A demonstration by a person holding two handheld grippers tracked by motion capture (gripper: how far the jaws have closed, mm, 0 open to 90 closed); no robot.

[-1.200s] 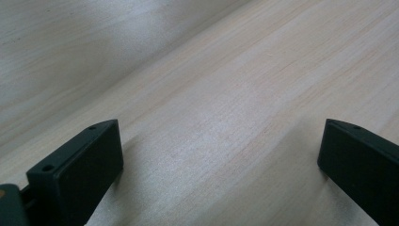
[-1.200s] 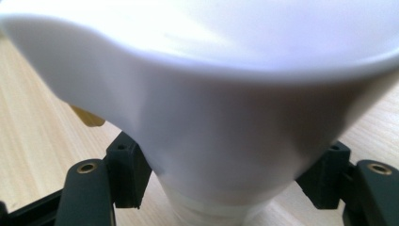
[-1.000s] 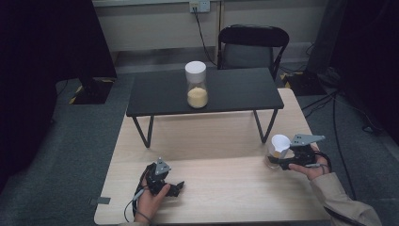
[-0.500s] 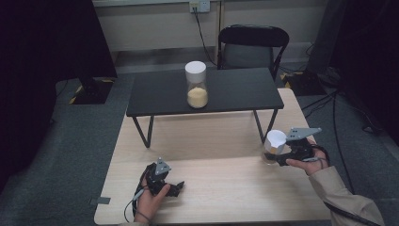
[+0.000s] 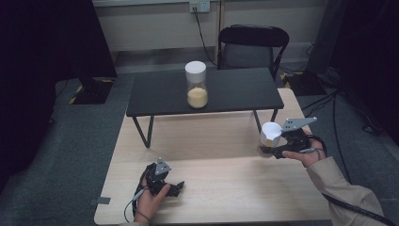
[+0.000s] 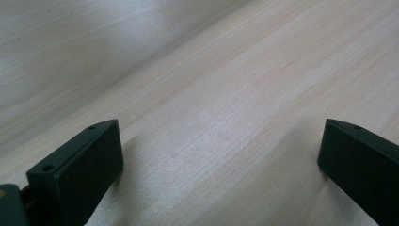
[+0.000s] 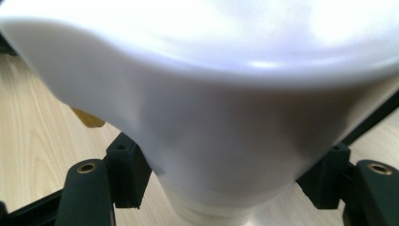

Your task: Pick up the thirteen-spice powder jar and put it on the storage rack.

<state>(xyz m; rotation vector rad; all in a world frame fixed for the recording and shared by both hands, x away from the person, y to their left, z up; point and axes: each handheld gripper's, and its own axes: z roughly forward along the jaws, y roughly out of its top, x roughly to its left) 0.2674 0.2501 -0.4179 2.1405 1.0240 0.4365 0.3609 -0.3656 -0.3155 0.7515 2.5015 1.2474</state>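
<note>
White cup (image 5: 271, 133) sits pinched in your right gripper (image 5: 275, 143), just above the wooden table (image 5: 226, 188) near its right edge. Your left gripper (image 5: 175, 187) rests low on the table, jaws spread wide.

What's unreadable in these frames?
- White cup in the right gripper view: its inside is hidden by its own wall, so the contents are unknown.
- Cup in the high view: too small to tell what the yellow spot inside is.
- Jar in the high view: the yellow fill is too small to identify.
</note>
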